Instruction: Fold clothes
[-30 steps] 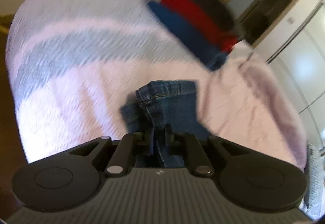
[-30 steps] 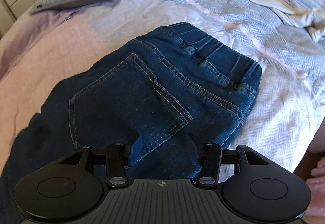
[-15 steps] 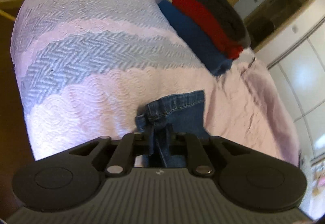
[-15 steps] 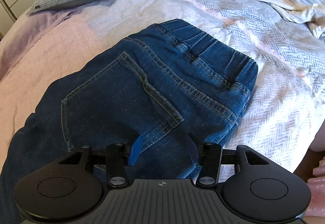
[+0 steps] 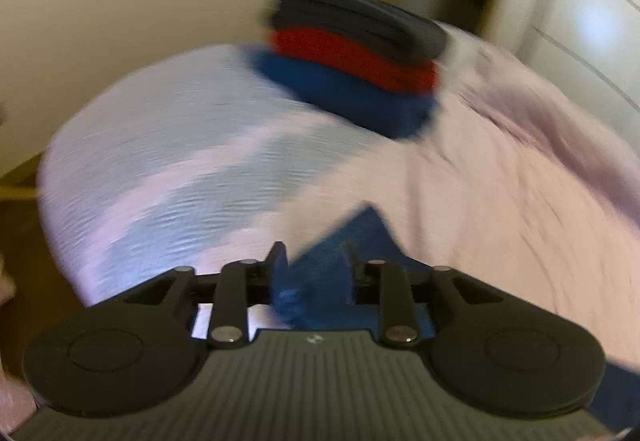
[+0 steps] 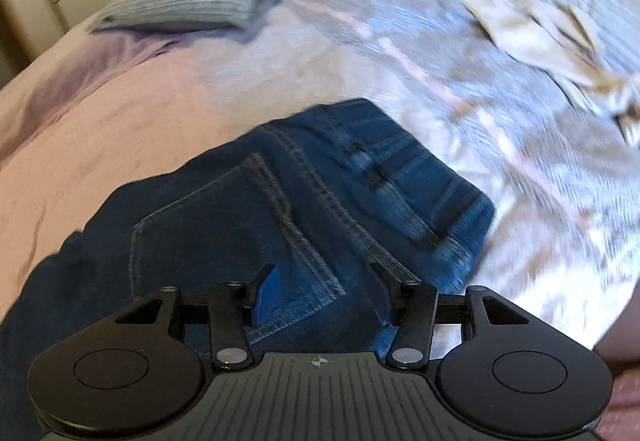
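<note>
1. The left claw [image 5: 312,261], pinched tight on a bunched jeans [image 5: 320,281] hem a second ago, is opening; blurred denim sits between its parted fingers.
2. The left view has swung, bringing the stack of folded clothes [image 5: 356,57] toward centre frame.
3. In the right view, the jeans [image 6: 304,209] waistband sits lower and blurred.
</note>
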### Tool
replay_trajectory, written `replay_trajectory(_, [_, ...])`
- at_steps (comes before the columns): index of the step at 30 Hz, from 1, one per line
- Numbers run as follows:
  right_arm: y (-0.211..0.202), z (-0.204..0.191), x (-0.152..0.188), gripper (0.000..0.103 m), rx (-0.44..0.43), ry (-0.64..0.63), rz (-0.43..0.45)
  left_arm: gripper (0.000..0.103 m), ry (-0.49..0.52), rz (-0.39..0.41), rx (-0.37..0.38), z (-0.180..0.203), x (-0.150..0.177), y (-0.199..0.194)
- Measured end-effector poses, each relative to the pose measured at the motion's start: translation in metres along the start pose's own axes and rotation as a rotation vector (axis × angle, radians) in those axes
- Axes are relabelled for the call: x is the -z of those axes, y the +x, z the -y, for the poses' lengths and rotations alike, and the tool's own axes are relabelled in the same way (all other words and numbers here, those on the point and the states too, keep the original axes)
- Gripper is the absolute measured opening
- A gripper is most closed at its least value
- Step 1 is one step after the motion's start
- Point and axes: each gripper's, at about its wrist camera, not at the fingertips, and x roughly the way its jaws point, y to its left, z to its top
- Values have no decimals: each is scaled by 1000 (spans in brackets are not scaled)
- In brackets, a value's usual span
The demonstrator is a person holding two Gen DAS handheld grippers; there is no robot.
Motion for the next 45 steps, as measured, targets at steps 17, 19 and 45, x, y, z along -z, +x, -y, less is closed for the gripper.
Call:
replay_trajectory(17, [21, -2, 7, 52, 68, 54, -68, 2, 360, -140, -103, 36, -16, 112])
replay_trajectory(19, [18, -2, 4, 52, 65, 75, -69, 4, 318, -152, -196, 30, -22, 113])
replay_trajectory(45, [131, 125, -143, 61, -476, 140, -262, 20, 603, -696, 892, 392, 93, 81])
